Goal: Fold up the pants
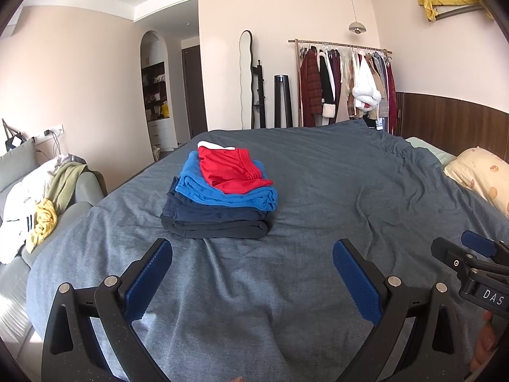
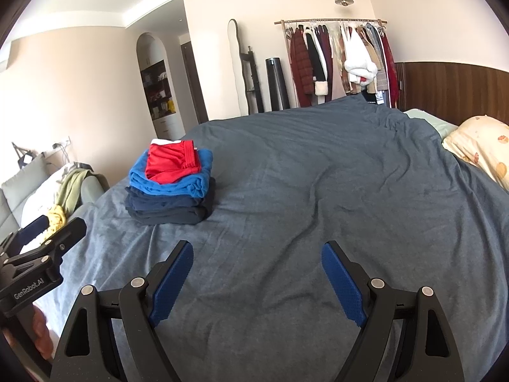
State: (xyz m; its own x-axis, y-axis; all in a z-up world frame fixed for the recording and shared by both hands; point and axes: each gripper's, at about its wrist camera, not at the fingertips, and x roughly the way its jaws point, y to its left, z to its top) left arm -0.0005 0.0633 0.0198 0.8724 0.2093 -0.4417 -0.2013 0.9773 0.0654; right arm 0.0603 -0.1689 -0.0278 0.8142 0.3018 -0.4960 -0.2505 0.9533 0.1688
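Folded pants [image 1: 219, 200] are sitting stacked at center frame, red on blue on navy, edges squared, with open grey duvet [image 1: 334, 191] stretching right. Left gripper [image 1: 251, 254] and right gripper [image 2: 257, 259] are hovering wide apart, gripping nothing.

Both wrist views over bed [image 1: 318, 191]

- A home bedroom: a wide bed [image 1: 318, 191] under a grey duvet, with a patterned pillow [image 1: 480, 175] at its head.
- A clothes rail [image 1: 343, 79] hung with coats stands by the wall.
- A wavy floor mirror [image 1: 245, 79] leans beside it.
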